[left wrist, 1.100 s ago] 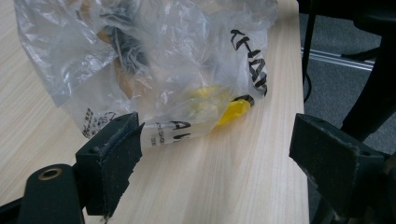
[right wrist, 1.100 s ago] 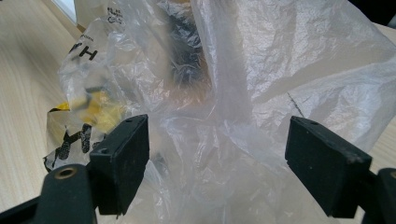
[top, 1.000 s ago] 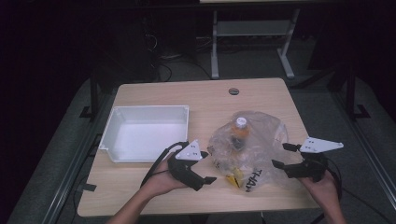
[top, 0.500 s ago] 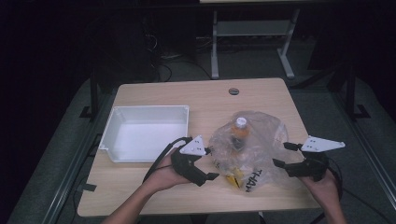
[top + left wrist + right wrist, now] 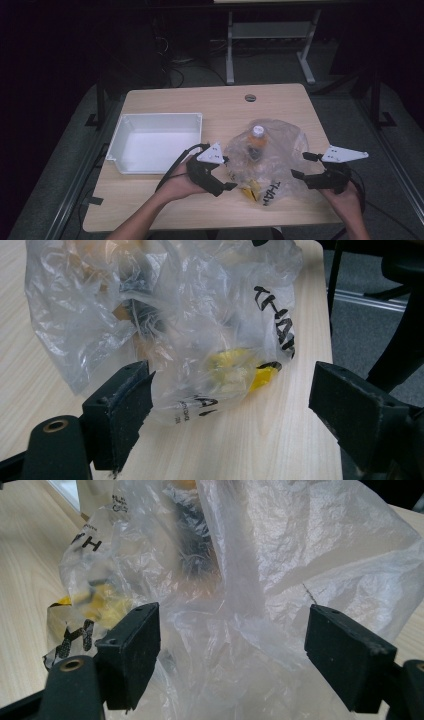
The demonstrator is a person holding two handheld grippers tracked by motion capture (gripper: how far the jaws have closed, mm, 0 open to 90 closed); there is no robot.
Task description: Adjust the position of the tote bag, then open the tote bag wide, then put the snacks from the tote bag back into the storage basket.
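Note:
A crumpled clear plastic bag (image 5: 272,160) with black lettering lies on the wooden table (image 5: 220,105), right of centre. Inside it stands an orange drink bottle (image 5: 255,142) with a white cap, and a yellow packet (image 5: 250,190) lies near its front edge. My left gripper (image 5: 227,172) is open right at the bag's left edge. My right gripper (image 5: 300,165) is open at the bag's right edge. In the left gripper view the bag (image 5: 190,330) and yellow packet (image 5: 235,370) lie between the wide-apart jaws. In the right gripper view the bag (image 5: 260,580) bulges between the spread jaws.
An empty white tray (image 5: 120,145) sits on the left half of the table. A round cable hole (image 5: 250,97) is near the far edge. Beyond the table stands a grey metal frame (image 5: 270,30) on dark floor. The table's right edge (image 5: 330,340) is close to the bag.
The left gripper has shifted slightly right toward the bag's edge. The right gripper and the bag have barely moved.

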